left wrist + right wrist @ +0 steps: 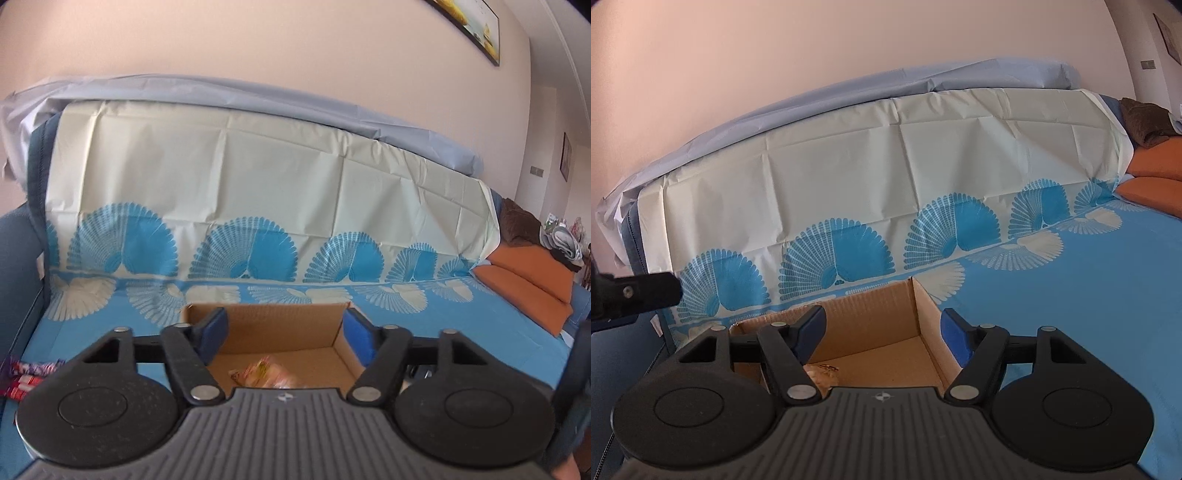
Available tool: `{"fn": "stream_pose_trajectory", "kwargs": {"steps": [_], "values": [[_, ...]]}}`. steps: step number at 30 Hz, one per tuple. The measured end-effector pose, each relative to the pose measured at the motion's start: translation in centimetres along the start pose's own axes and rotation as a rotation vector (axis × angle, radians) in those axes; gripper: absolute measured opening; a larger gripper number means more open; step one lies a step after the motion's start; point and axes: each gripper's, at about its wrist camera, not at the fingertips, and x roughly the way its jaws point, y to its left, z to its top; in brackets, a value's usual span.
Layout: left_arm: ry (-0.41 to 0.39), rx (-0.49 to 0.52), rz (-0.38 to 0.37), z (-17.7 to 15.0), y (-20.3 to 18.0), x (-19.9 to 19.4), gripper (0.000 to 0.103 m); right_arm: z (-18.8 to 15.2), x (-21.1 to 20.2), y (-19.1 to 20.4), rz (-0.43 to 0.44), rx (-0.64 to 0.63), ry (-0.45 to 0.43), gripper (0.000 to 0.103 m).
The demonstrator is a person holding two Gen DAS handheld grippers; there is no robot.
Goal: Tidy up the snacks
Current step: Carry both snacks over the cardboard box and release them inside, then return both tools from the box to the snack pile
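An open cardboard box (280, 325) sits on the blue patterned cloth over the sofa seat; it also shows in the right wrist view (879, 314). A yellow-pink snack packet (266, 374) lies on the box floor, and a pale packet (822, 374) shows low in the box in the right wrist view. My left gripper (286, 332) is open and empty above the box. My right gripper (882, 330) is open and empty above the box's right part. Red and purple snack packets (26, 376) lie on the cloth at far left.
The cloth (258, 184) also covers the sofa back. Orange cushions (528, 280) and a brown blanket (521, 225) lie at the right end. The dark blue sofa arm (18, 266) is at left. Part of the other gripper (635, 291) shows at left.
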Motion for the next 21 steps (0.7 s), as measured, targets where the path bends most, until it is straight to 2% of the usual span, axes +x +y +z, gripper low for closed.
{"fn": "stream_pose_trajectory", "kwargs": {"steps": [4, 7, 10, 13, 16, 18, 20, 21], "values": [[0.041, -0.036, 0.035, -2.1, 4.7, -2.4, 0.057, -0.5, -0.1, 1.4, 0.016, -0.046, 0.006, 0.070], [0.059, -0.011, 0.084, -3.7, 8.3, -4.0, 0.047, -1.0, -0.3, 2.6, 0.039, -0.070, 0.013, 0.070], [0.067, 0.016, 0.126, -5.2, 11.9, -5.4, 0.047, -1.5, -0.7, 4.0, 0.070, -0.102, 0.015, 0.070], [0.089, -0.022, 0.204, -6.2, 15.5, -5.9, 0.047, -2.2, -1.2, 5.8, 0.103, -0.134, 0.021, 0.068], [0.081, -0.066, 0.218, -7.0, 17.9, -6.0, 0.047, -3.1, -1.8, 7.8, 0.173, -0.149, 0.038, 0.052], [0.063, -0.054, 0.211, -8.3, 18.9, -5.8, 0.045, -3.7, -2.3, 9.1, 0.238, -0.144, 0.061, 0.031], [0.068, -0.043, 0.233, -10.5, 19.9, -5.5, 0.029, -4.4, -2.8, 10.5, 0.296, -0.141, 0.080, 0.026], [0.106, -0.087, 0.263, -11.1, 20.6, -4.9, 0.024, -4.7, -3.1, 11.2, 0.316, -0.150, 0.082, 0.024]]}}
